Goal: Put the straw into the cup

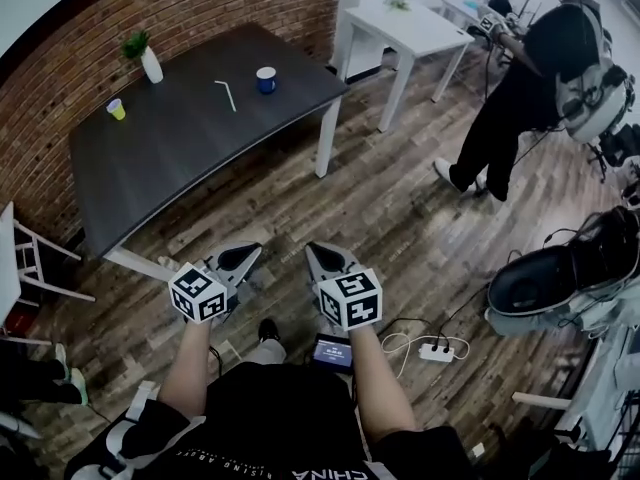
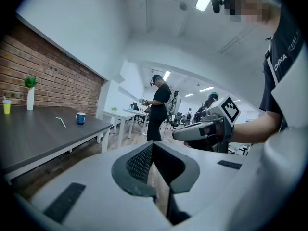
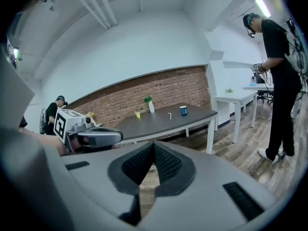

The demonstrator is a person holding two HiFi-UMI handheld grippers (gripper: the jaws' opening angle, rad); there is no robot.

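On table [image 1: 200, 148]: straw [image 1: 226, 95] near blue cup [image 1: 266, 79] | vase [image 1: 151, 66] holds plant [image 1: 135, 43] | left tool [image 1: 250, 254], right tool [image 1: 315, 252] together

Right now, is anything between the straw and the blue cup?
No, nothing visible. The straw lies on bare table beside the blue cup. The vase and yellow cup stand off on the straw's other side.

A thin white plastic straw [image 1: 226, 95] lies flat on the dark grey table [image 1: 180, 153]. In the head view its long leg runs from 5 to 11 o'clock, and the short bent end points toward 9 o'clock. A small round blue cup [image 1: 266, 79], white inside, stands upright with its mouth open, near the straw at its 2 o'clock but not touching it.
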